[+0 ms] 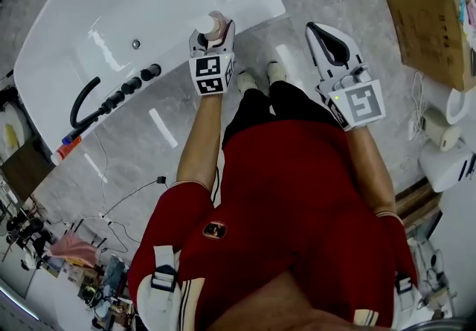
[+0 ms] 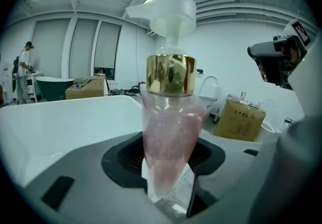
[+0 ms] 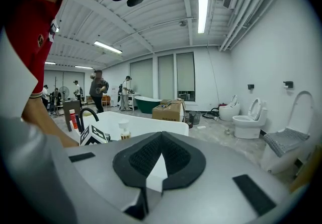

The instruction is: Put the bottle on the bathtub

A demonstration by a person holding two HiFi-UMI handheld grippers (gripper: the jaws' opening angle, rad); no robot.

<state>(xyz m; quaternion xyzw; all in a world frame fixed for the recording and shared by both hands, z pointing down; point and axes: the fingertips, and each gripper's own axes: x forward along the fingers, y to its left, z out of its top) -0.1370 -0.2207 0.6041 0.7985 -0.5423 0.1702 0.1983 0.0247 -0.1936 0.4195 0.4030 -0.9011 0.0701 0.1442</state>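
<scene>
A clear pump bottle (image 2: 171, 132) of pink liquid, with a gold collar and white pump head, stands upright between the jaws of my left gripper (image 2: 168, 188), which is shut on its lower body. In the head view the left gripper (image 1: 213, 38) holds the bottle (image 1: 209, 23) over the near rim of the white bathtub (image 1: 111, 32); I cannot tell whether it touches the rim. The tub's rim (image 2: 60, 127) lies just behind the bottle. My right gripper (image 1: 320, 33) hangs to the right over the floor, its jaws (image 3: 157, 167) shut with nothing between them.
A black faucet (image 1: 85, 103) and knobs sit on the tub's left rim. A cardboard box (image 1: 435, 32) stands at the right, with toilets (image 3: 249, 122) beyond. The person's feet (image 1: 256, 78) are beside the tub. Cables (image 1: 126, 195) lie on the grey floor. People stand far back.
</scene>
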